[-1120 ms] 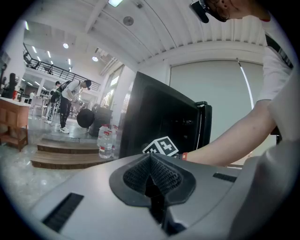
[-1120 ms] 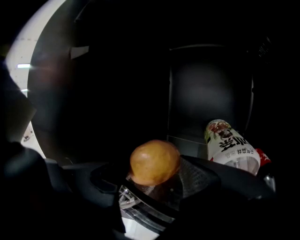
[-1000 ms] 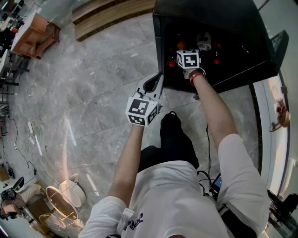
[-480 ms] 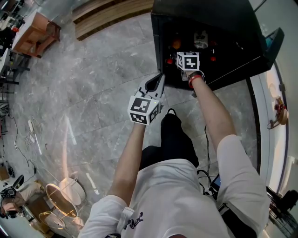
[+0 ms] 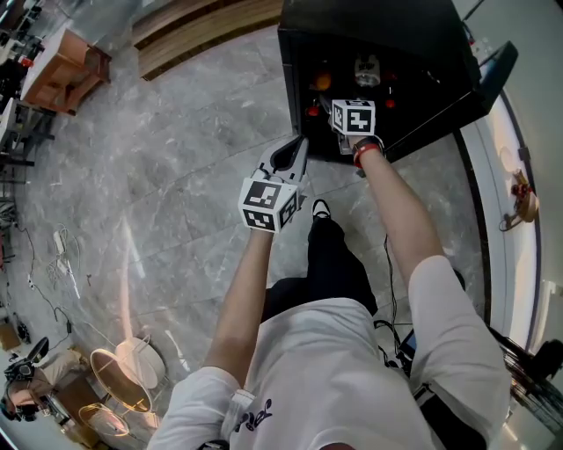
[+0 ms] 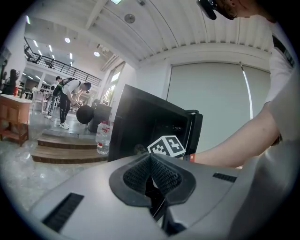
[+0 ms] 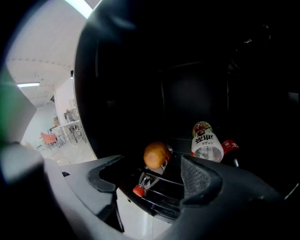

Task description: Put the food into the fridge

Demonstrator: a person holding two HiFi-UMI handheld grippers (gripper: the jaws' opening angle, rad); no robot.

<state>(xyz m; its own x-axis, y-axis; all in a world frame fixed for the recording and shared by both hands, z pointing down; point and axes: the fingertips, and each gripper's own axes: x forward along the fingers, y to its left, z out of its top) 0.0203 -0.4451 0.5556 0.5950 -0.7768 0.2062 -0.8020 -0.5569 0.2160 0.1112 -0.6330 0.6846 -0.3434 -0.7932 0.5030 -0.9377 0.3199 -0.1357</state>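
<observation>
A black fridge (image 5: 413, 35) stands open ahead of me. On its wire shelf lie a round orange-brown fruit (image 7: 156, 155), a labelled bottle (image 7: 205, 140) and a small red-capped bottle (image 7: 140, 186). My right gripper (image 7: 150, 176) is at the fridge's mouth (image 5: 339, 105) with its jaws wide open. Nothing is between the pads; the fruit rests on the shelf beyond them. My left gripper (image 5: 299, 145) hangs outside the fridge's near left corner. It is shut and empty (image 6: 151, 164).
The fridge door (image 5: 493, 75) swings out to the right. Grey marble floor (image 5: 158, 176) spreads to the left, with wooden steps (image 5: 202, 26) behind and a water bottle (image 6: 103, 138) beside the fridge. A round wire basket (image 5: 123, 387) sits at lower left. People stand far off.
My right gripper has drawn back a little toward the fridge's front edge. The left gripper has stayed where it was, still shut.
</observation>
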